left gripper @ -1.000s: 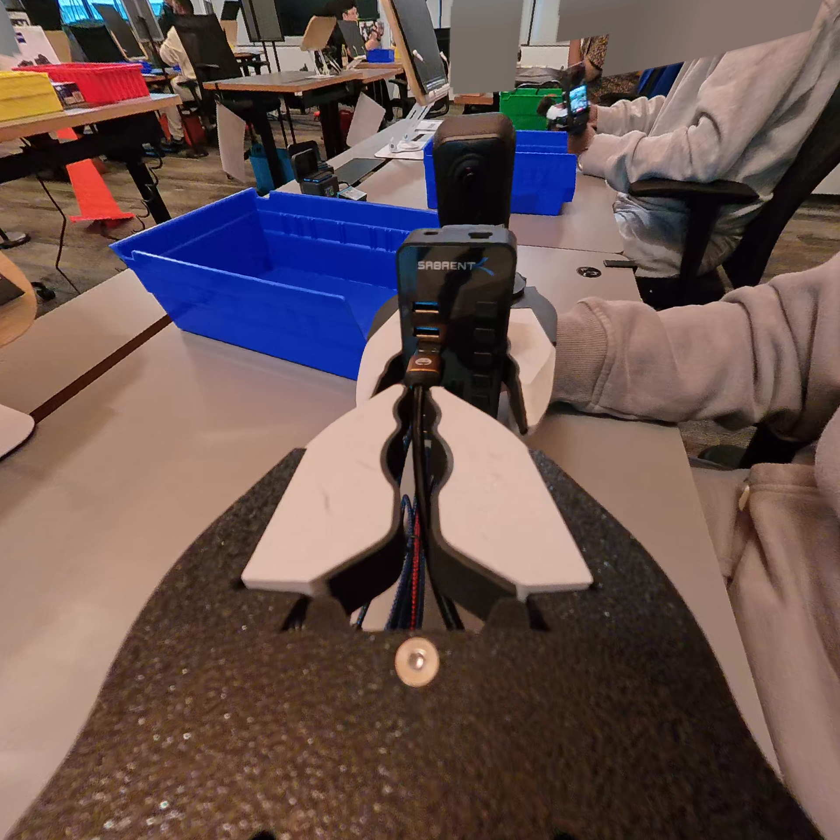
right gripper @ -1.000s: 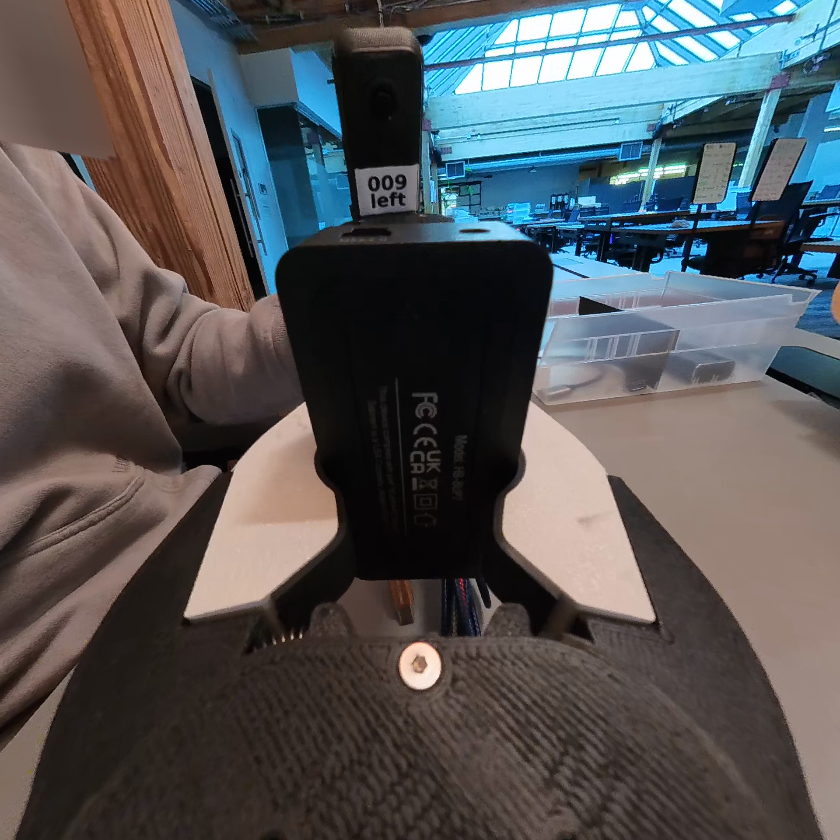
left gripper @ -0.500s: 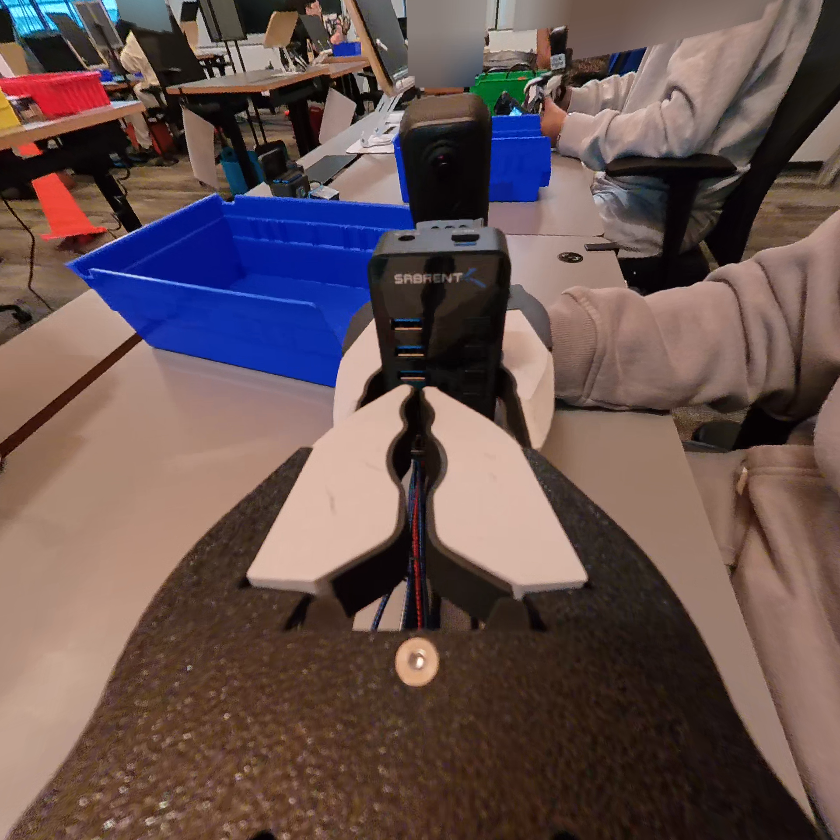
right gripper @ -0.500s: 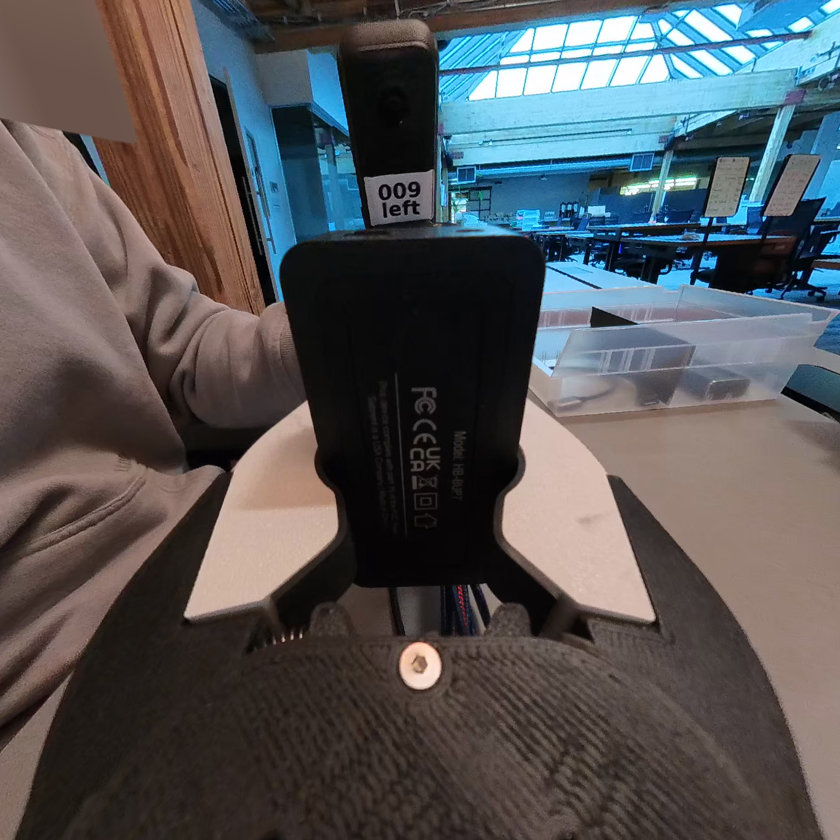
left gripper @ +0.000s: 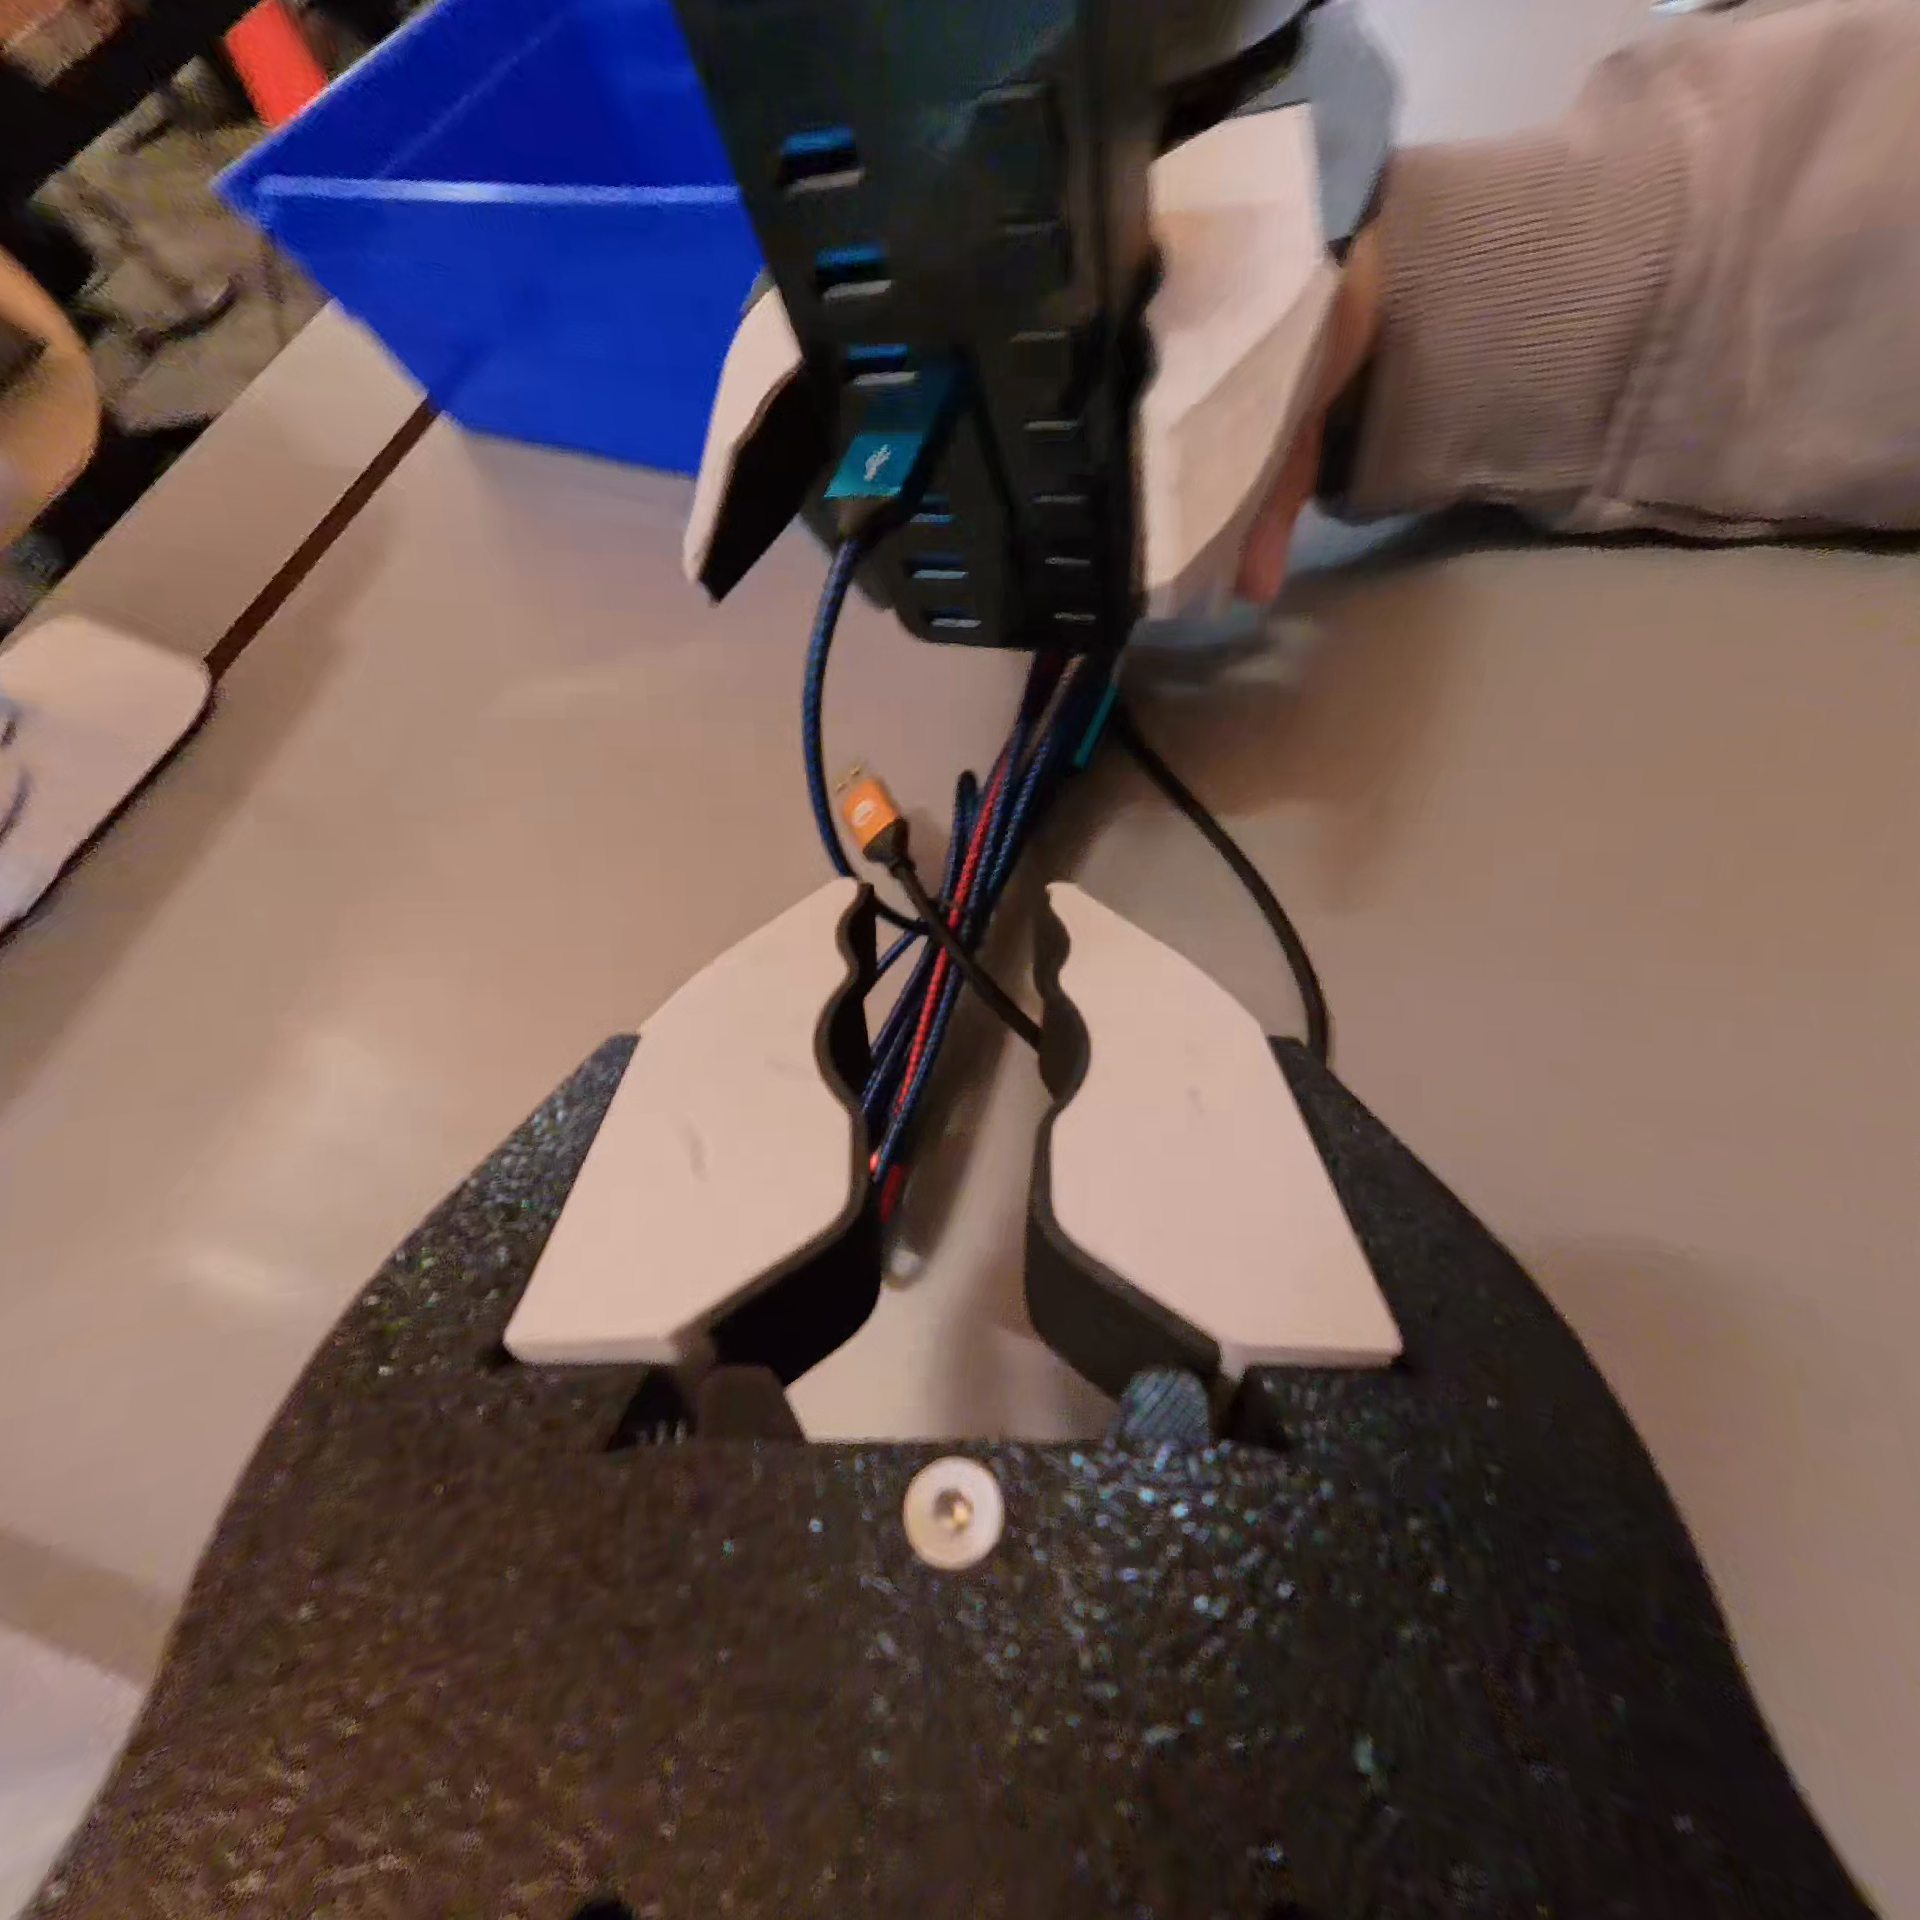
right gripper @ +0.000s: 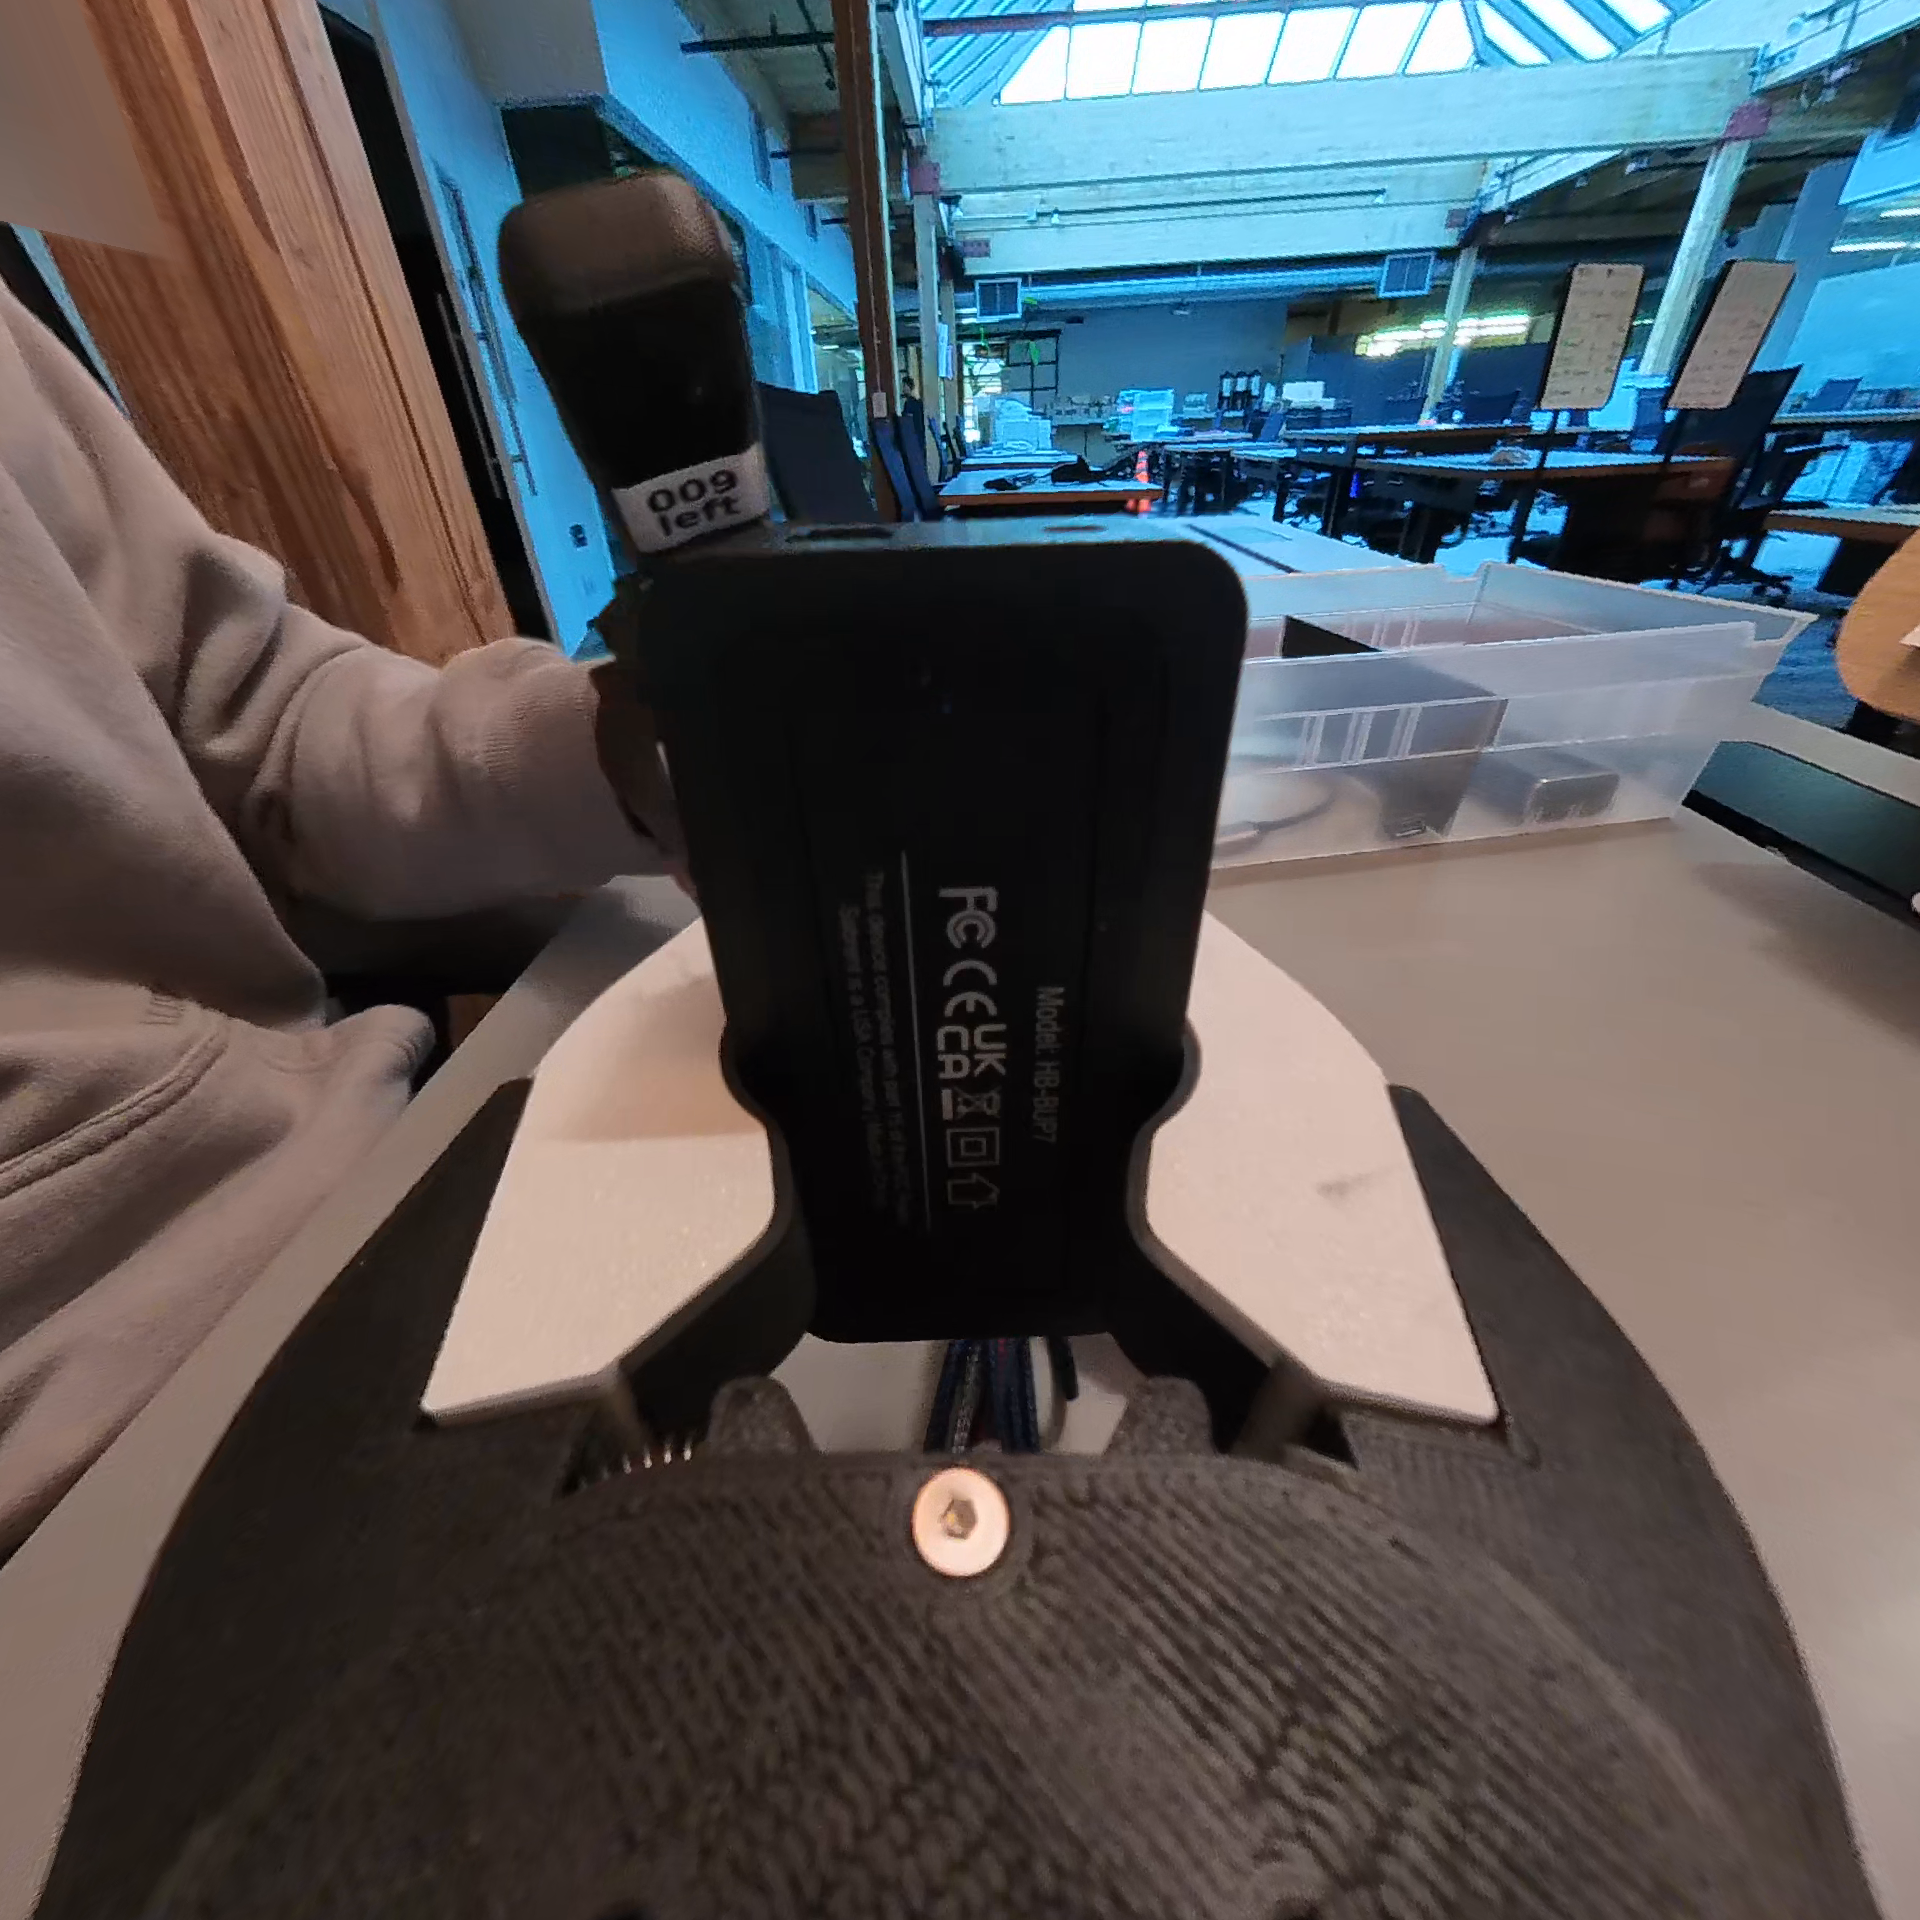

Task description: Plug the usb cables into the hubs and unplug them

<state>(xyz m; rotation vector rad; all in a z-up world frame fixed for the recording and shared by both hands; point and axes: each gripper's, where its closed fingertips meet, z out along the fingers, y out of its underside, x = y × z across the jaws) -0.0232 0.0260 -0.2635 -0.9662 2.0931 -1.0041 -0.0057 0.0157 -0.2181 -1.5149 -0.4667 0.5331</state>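
Between the spread fingers of the left claw (left gripper: 951, 914), nothing is gripped; a bundle of red and blue braided cables (left gripper: 935, 1029) runs loose through the gap over the grey tabletop (left gripper: 468, 935). Just ahead, an orange plug (left gripper: 871, 821) hangs free on its thin black lead. Farther on, the right claw (right gripper: 961, 1049) is clamped on the sides of a black hub (left gripper: 935, 260), holding it upright above the tabletop. A teal plug (left gripper: 883, 457) sits in 1 of the hub's front ports, its blue cable looping down. Behind stands a blue bin (left gripper: 499, 260). In the right wrist view a clear bin (right gripper: 1507, 707) lies beyond the hub.
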